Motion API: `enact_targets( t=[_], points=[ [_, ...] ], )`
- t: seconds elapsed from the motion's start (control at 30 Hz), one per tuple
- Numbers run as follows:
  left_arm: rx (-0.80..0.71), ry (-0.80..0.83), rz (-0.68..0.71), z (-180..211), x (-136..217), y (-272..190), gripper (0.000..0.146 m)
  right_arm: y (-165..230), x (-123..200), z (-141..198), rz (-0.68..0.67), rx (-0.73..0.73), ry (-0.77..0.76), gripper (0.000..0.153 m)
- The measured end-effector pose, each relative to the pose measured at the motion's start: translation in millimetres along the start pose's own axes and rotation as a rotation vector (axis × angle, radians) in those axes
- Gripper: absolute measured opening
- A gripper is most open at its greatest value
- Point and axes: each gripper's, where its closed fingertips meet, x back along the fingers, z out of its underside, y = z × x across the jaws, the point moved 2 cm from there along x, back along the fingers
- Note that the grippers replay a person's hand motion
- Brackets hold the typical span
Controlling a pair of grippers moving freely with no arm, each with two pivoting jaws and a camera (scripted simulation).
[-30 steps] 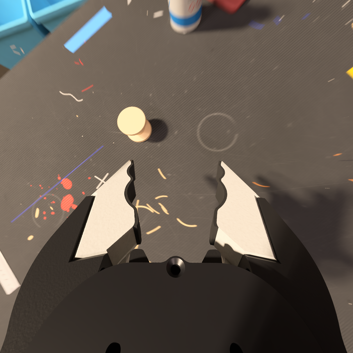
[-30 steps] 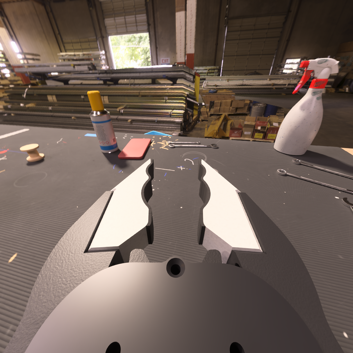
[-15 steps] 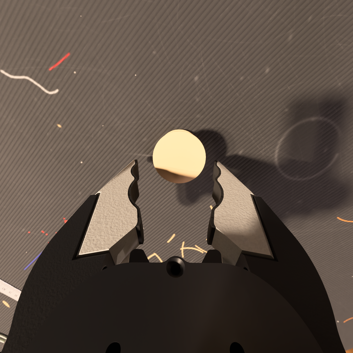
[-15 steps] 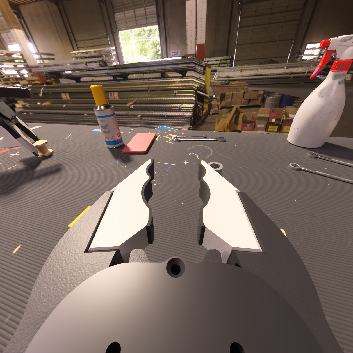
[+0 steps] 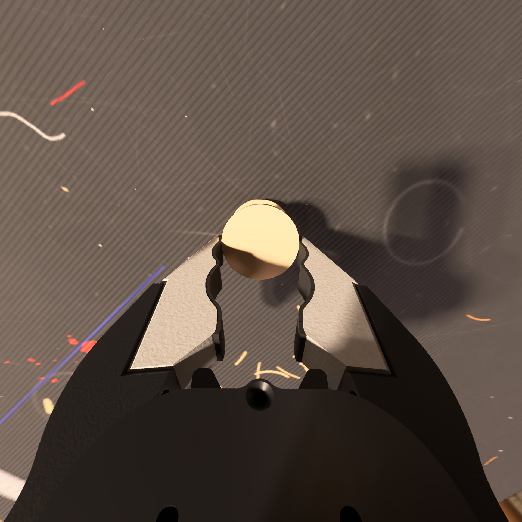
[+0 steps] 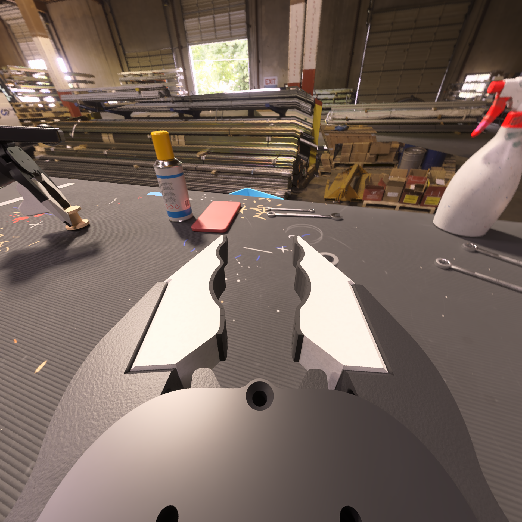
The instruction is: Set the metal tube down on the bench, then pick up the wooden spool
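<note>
Leftmost, we see our left gripper [image 5: 260, 243] tilted down, its tips bracketing the wooden spool [image 5: 260, 240] upright on the bench [image 5: 310, 99]; firm contact we cannot tell. Rightward, the right gripper [image 6: 260, 240] hovers spread and empty, the metal tube [image 6: 331, 257] lying just beyond.

On the tabletop [image 6: 113, 296] we see the wooden spool [image 6: 75, 219] far left, the spray can [image 6: 172, 186] right of it, a flat case [image 6: 216, 217] beside that, wrenches [image 6: 302, 214] behind, and the spray bottle [image 6: 477, 192] far right.
</note>
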Motion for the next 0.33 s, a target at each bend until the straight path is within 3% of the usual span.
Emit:
enact_targets(
  t=[0.17,0.33],
  points=[
    [0.129,-0.200,0.125,2,32,-8,0.052,32,-14,-19,-0.116,0.061,-0.007,0.046],
    [0.302,-0.584,0.483,-12,98,-32,0.052,80,-51,-25,-0.295,0.181,0.020,0.046]
  ],
)
